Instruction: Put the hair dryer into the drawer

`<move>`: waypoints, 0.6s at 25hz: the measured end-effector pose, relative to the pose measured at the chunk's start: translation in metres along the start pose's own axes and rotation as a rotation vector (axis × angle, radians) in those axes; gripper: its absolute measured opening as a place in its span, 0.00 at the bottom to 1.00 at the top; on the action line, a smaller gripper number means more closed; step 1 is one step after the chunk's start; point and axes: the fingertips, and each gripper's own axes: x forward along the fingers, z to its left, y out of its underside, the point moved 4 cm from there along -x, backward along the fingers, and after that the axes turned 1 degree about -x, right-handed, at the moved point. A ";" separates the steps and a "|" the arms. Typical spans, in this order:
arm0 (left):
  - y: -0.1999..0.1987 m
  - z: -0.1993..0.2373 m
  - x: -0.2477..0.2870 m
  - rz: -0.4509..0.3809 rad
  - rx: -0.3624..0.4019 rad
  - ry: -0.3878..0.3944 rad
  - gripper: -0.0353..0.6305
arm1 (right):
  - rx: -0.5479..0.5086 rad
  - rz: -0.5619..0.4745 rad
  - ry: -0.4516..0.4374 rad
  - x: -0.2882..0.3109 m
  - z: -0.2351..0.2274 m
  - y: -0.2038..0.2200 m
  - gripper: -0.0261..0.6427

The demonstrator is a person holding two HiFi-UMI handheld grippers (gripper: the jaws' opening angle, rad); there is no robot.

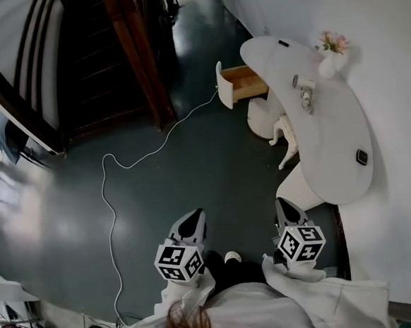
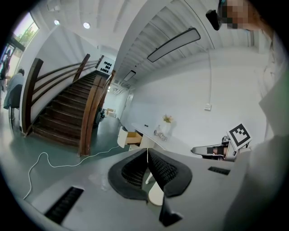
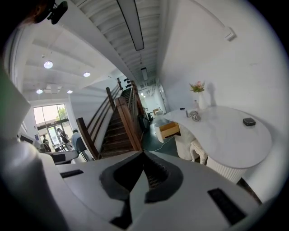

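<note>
left gripper (image 1: 193, 217) and right gripper (image 1: 282, 204) are closed, empty, short of the bench (image 1: 339, 149). hair dryer (image 1: 304, 90) lies on the bench by a vase (image 1: 327, 65) that a careless reach could topple; drawer (image 1: 245, 82) stands open under the bench.

Pale hair dryer (image 1: 302, 83) lies on the desk (image 1: 339, 149); wooden drawer (image 1: 242, 83) stands pulled open

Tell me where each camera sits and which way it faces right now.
Head view: on the person's head, looking steeply down at the floor, the white desk, left gripper, right gripper and sleeves.
Left gripper view: rides that gripper, facing staircase and desk; own shut jaws show, right gripper alongside.
Right gripper view: rides that gripper, facing desk; own shut jaws show.
Shared: all three show the open drawer.
</note>
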 end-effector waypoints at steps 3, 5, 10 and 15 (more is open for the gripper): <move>0.003 0.004 0.000 0.010 -0.003 -0.010 0.08 | 0.010 0.014 -0.010 0.005 0.003 0.006 0.11; 0.004 0.009 -0.002 0.016 -0.007 -0.024 0.08 | 0.014 0.029 -0.015 0.006 0.005 0.011 0.11; 0.001 0.017 0.015 0.019 -0.007 -0.028 0.08 | 0.032 0.033 0.004 0.012 -0.004 0.012 0.11; -0.004 0.023 0.053 0.033 -0.008 0.007 0.08 | 0.049 0.014 0.033 0.034 -0.021 0.000 0.11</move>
